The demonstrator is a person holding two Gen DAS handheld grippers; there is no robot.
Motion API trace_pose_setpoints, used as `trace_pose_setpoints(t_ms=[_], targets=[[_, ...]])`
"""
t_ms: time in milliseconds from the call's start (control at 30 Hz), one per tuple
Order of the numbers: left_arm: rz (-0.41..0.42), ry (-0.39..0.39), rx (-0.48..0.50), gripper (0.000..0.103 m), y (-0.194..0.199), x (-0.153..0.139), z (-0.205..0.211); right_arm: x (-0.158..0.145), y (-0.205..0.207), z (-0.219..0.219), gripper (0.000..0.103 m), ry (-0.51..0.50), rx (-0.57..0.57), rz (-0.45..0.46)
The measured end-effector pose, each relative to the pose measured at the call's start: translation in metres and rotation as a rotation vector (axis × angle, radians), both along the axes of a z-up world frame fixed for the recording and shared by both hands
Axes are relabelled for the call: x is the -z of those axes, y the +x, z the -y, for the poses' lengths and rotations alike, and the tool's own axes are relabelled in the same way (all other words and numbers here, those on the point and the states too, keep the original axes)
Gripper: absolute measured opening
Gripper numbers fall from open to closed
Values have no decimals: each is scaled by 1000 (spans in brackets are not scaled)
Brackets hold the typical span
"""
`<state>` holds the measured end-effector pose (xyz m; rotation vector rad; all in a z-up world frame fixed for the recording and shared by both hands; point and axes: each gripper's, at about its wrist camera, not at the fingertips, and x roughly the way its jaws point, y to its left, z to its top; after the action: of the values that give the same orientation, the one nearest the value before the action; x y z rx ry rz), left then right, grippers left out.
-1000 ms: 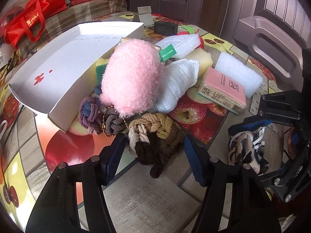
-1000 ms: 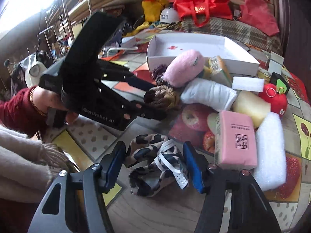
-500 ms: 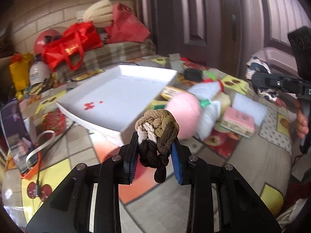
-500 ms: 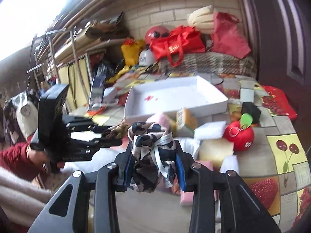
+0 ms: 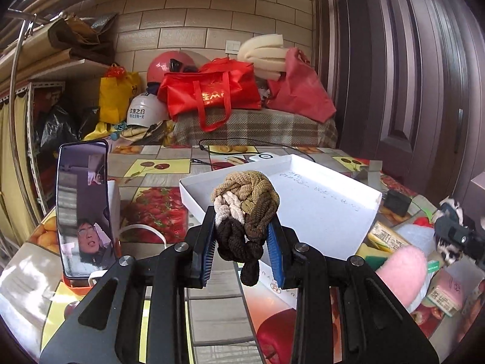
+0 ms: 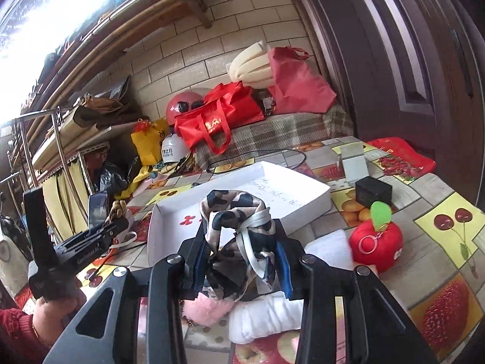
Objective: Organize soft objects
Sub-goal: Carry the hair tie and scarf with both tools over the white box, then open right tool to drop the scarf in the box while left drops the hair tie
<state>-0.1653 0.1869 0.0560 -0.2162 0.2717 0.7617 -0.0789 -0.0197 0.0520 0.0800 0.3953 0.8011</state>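
Note:
My left gripper [image 5: 242, 248] is shut on a braided brown and beige scrunchie [image 5: 246, 209] and holds it in the air in front of the white open box [image 5: 327, 203]. My right gripper [image 6: 241, 261] is shut on a leopard-print scrunchie [image 6: 239, 236] and holds it above the table, near the box [image 6: 291, 194]. The left gripper also shows in the right wrist view [image 6: 115, 227]. A fluffy pink soft thing [image 5: 400, 273] and a white cloth [image 6: 266, 318] lie on the table below.
A phone on a stand [image 5: 83, 209] is at the left. A red plush apple [image 6: 376, 242], a black box [image 6: 373, 190], a pink packet [image 5: 448, 291] and a white foam block [image 6: 330, 245] lie on the fruit-print tablecloth [image 6: 448, 230]. Red bags [image 5: 212, 91] sit behind.
Both grippers closed on their scrunchies, lifted them off the table and now hold them higher, facing the white box.

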Motion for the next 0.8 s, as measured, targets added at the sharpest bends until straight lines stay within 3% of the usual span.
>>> trace_pose_setpoints(t_ms=[300,467,633,800], targets=[[89,-60,-76,30,-18,0,-28,7,-7,-84,39,-34,-136,-71],[92,-83,-98,30,-21,1,-36,14,5,-127,39,-37,-137,-91],[46,-54,-43,30,1,0,-36,12,28,-129,39,-29,-61,-49],[-8,-34,12,30,38,0,-44,13,68,-105,39,-33,91,-74]])
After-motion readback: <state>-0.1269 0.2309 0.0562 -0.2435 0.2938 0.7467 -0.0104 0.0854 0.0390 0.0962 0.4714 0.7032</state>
